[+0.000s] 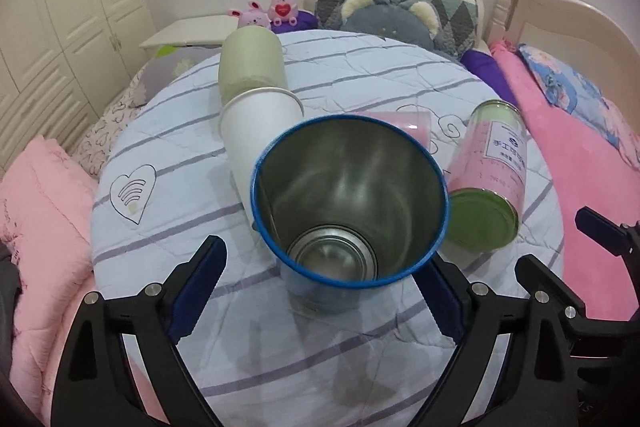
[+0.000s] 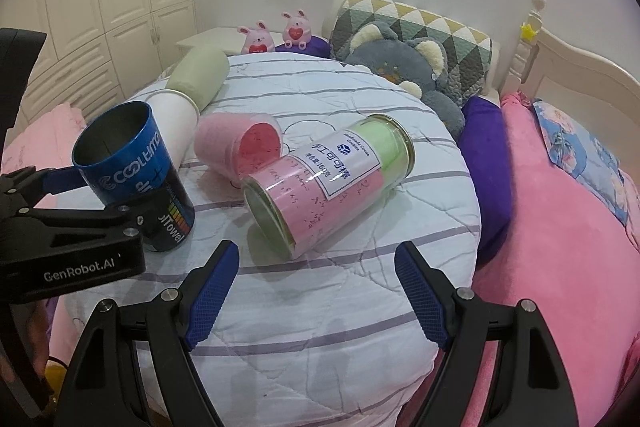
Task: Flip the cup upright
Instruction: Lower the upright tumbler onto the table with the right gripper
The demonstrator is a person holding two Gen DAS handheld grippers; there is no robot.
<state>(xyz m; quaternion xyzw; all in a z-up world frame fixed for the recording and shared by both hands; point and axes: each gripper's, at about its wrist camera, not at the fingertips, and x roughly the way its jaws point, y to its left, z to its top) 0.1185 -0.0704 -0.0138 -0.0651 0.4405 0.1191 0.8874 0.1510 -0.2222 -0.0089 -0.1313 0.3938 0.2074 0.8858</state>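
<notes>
Beside the white paper cup [image 1: 256,131] | blue tin cup [image 2: 132,171] stood upright on the quilt [image 2: 320,307] | my left gripper [image 1: 324,291] was spread around it, not pinching | right gripper [image 2: 316,291] spread, empty | judged: light, stiff, slick; grip mid-wall.

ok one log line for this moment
left tool: open around blue cup | cup: upright, mouth up | right tool: open, empty | white cup: on side
</notes>
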